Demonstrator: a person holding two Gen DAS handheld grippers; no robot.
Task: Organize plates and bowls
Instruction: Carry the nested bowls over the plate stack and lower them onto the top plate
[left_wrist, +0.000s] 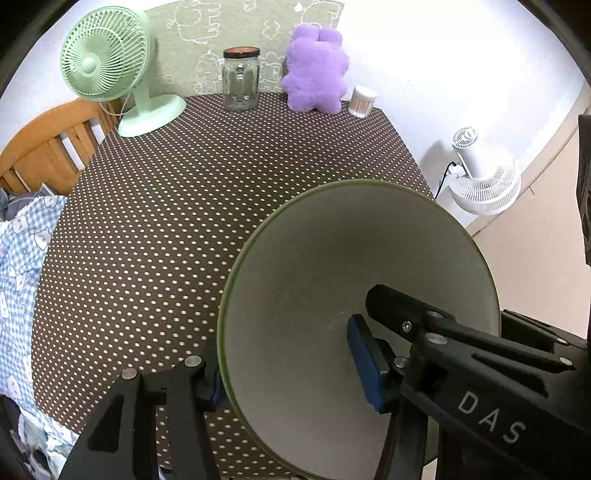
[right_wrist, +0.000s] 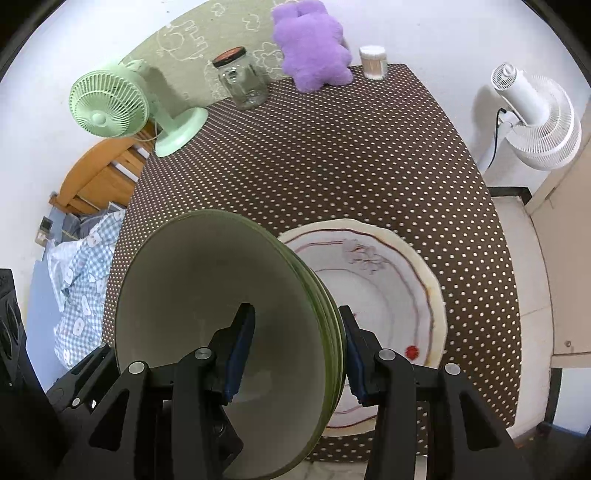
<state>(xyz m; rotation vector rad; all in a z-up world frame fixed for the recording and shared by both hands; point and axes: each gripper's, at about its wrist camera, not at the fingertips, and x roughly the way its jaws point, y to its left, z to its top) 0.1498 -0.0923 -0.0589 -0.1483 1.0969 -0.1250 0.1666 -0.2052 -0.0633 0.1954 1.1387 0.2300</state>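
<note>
Green bowls (right_wrist: 221, 295): at least four nested, counted by stacked rims in the right wrist view; exact number cannot be told.
White plate (right_wrist: 399, 273): one, with a floral pattern.
Fans: two; one green desk fan (left_wrist: 99, 59), one white fan (left_wrist: 484, 177).
Glass jar (left_wrist: 240, 79): one, lidded.
Purple plush toy (left_wrist: 316, 66): one.
Cotton swab container (left_wrist: 362, 100): one.
Tabletop (left_wrist: 221, 184): one, dotted brown cover.
Wooden chair (left_wrist: 48, 147): one.

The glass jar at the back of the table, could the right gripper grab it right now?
Probably not. The right gripper is already shut on the green bowl, so its fingers are full. The glass jar stands far across the dotted table, though nothing stands between.
</note>
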